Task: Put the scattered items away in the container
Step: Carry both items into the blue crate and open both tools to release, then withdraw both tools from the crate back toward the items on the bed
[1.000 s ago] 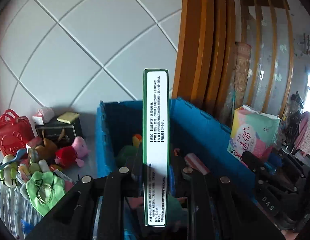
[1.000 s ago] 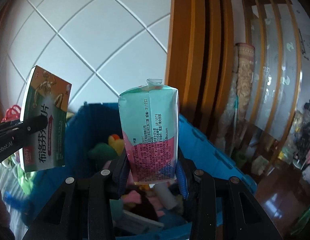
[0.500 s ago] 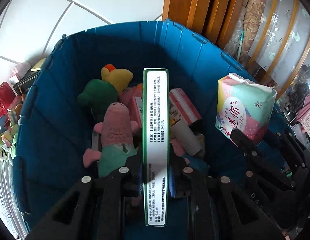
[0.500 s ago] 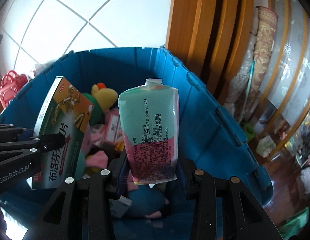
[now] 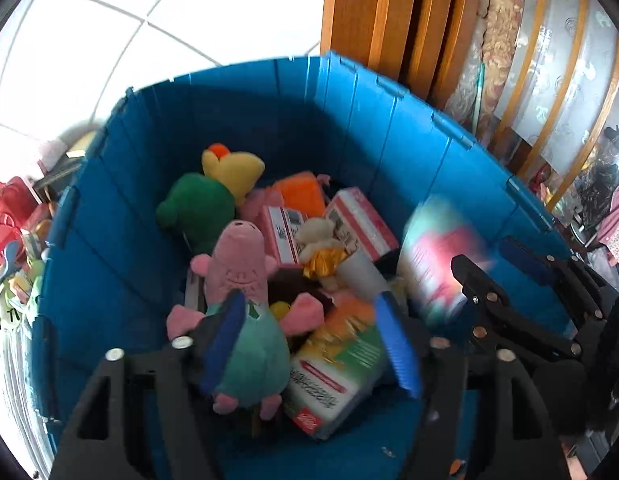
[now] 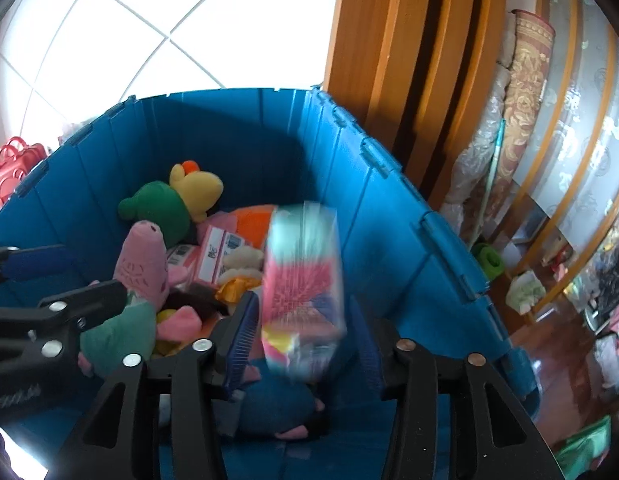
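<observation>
- Left gripper: it hangs over the open blue container. The jaws have just been opening and now stand wide apart. Nothing is gripped between the pads.
- Medicine box: it lies tilted inside the container, below the left gripper, clear of both pads. It rests against the pink plush pig, and its print is blurred.
- Right gripper: it also hangs over the container. Its jaws have just been opening. The tissue pack sits between the blue pads, blurred, with a visible gap to each side. No pad presses on it.
- Container contents: a green and yellow plush toy, two red-and-white cartons, an orange item and a small cream plush are piled toward the far wall.
- Outside the container: a red toy basket stands beside the left wall.
</observation>
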`<state>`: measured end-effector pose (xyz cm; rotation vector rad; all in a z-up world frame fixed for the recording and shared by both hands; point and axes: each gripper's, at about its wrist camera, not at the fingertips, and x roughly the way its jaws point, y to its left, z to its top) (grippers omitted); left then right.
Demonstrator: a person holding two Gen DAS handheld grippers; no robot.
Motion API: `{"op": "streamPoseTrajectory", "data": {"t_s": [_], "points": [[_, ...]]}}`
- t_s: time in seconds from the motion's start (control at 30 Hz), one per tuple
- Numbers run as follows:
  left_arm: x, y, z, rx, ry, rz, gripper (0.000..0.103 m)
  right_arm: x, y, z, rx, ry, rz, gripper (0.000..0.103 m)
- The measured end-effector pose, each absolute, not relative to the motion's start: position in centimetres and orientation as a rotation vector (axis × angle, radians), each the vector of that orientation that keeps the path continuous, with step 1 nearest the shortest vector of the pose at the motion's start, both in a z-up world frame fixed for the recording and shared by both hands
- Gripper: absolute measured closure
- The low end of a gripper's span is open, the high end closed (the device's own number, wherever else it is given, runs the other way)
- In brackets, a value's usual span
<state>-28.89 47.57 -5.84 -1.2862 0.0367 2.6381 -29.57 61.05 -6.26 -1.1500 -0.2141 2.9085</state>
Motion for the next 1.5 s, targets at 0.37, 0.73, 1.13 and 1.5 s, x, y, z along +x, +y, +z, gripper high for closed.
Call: {"op": "streamPoseTrajectory", "data": {"t_s": [0.37,0.73,1.13,1.5], "points": [[-25.8,46.7,-4.6,-1.174,0.007,2.706,0.033,-26.7,61.8,-4.5,-1.041,-0.173,2.972,0.033],[-19.5,40.3,-1.1,-0.935,-0.040,2.895,0.028,-22.4,58.4,-1.7,-0.861,-0.070,3.131,0.022],[-11.2,22.4,0.2,-0.747,-0.168,3.085,0.004,-15.3,43.5,1.9,-0.633,-0.092,3.282,0.017],[-6.3,3.1,-3.8,-0.925,-0.316,3.239,0.002,-11.1,25.8,-0.9,-0.762,-0.140,3.403,0.016]]}}
